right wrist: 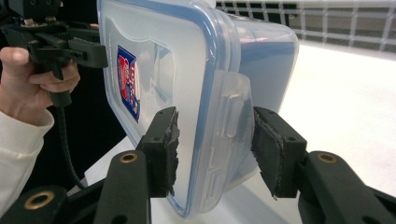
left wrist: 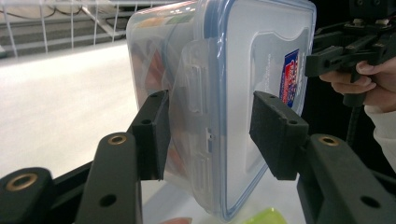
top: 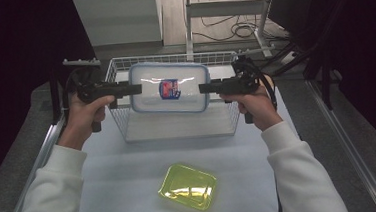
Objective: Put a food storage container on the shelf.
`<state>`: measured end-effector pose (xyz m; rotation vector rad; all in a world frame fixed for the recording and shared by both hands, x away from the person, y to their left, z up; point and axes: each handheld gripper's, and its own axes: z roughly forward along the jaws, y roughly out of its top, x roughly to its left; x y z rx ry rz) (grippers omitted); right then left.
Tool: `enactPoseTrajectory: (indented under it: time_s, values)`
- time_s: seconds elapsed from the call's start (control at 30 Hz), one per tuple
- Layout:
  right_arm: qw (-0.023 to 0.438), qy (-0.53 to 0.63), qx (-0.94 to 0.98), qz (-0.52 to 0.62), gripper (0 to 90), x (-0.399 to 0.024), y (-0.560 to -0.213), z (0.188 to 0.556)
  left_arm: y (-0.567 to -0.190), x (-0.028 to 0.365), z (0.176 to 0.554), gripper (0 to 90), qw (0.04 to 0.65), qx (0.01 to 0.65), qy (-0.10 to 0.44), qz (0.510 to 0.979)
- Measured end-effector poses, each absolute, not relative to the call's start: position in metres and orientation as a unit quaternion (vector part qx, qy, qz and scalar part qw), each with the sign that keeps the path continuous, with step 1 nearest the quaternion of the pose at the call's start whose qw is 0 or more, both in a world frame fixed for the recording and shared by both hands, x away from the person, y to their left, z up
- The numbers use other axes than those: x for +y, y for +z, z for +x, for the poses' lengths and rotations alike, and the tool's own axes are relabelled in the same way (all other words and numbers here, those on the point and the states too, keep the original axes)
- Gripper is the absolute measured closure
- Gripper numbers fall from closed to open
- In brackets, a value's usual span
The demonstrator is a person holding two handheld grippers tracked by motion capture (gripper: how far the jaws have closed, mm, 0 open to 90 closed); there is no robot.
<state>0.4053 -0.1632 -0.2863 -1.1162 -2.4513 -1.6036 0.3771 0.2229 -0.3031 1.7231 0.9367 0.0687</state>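
A clear plastic container [top: 169,87] with a blue-sealed lid and a red and blue label hangs on edge over a white wire basket [top: 118,122], lid toward me. My left gripper [top: 137,89] clamps its left end and my right gripper [top: 202,88] its right end. In the left gripper view the jaws [left wrist: 210,135] straddle the container [left wrist: 224,70] at a side latch, and the right gripper [left wrist: 327,58] shows beyond. In the right gripper view the pads [right wrist: 212,144] press on the latch flap of the container [right wrist: 187,70], with the left gripper [right wrist: 88,51] at the far end.
A yellow-green translucent tray [top: 187,186] lies on the white table near the front edge; its corner shows below the container [left wrist: 266,217]. Metal rails run along both table sides. Cables lie on the floor behind the basket.
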Motion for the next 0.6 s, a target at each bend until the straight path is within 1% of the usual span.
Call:
enactPoseTrajectory:
  time_s: [0.03, 0.1, 0.17, 0.27, 0.3, 0.37, 0.47, 0.6]
  values:
    - [0.001, -0.51, -0.783, -0.356, 52.3, -0.165, -0.282, 0.412, -0.302, 0.221, 0.385, 48.8, 0.558, 0.397, 0.025, 0.728]
    - [0.001, -0.509, -0.782, -0.359, 52.3, -0.167, -0.28, 0.419, -0.303, 0.22, 0.388, 48.8, 0.559, 0.399, 0.023, 0.727]
    - [0.002, -0.505, -0.783, -0.362, 52.3, -0.168, -0.279, 0.425, -0.305, 0.219, 0.399, 48.6, 0.56, 0.4, 0.019, 0.725]
    - [0.003, -0.503, -0.783, -0.368, 52.3, -0.168, -0.278, 0.432, -0.307, 0.217, 0.405, 48.4, 0.558, 0.404, 0.015, 0.724]
    - [0.008, -0.496, -0.785, -0.372, 52.2, -0.169, -0.279, 0.439, -0.309, 0.217, 0.41, 48.4, 0.559, 0.407, 0.01, 0.722]
    - [0.008, -0.495, -0.785, -0.372, 52.2, -0.169, -0.279, 0.44, -0.311, 0.216, 0.413, 48.3, 0.559, 0.41, 0.008, 0.72]
    - [0.014, -0.489, -0.784, -0.382, 52.0, -0.172, -0.28, 0.452, -0.316, 0.213, 0.421, 48.3, 0.56, 0.422, -0.005, 0.713]
    - [0.029, -0.494, -0.777, -0.389, 51.8, -0.174, -0.284, 0.462, -0.316, 0.212, 0.424, 48.5, 0.56, 0.425, -0.001, 0.711]
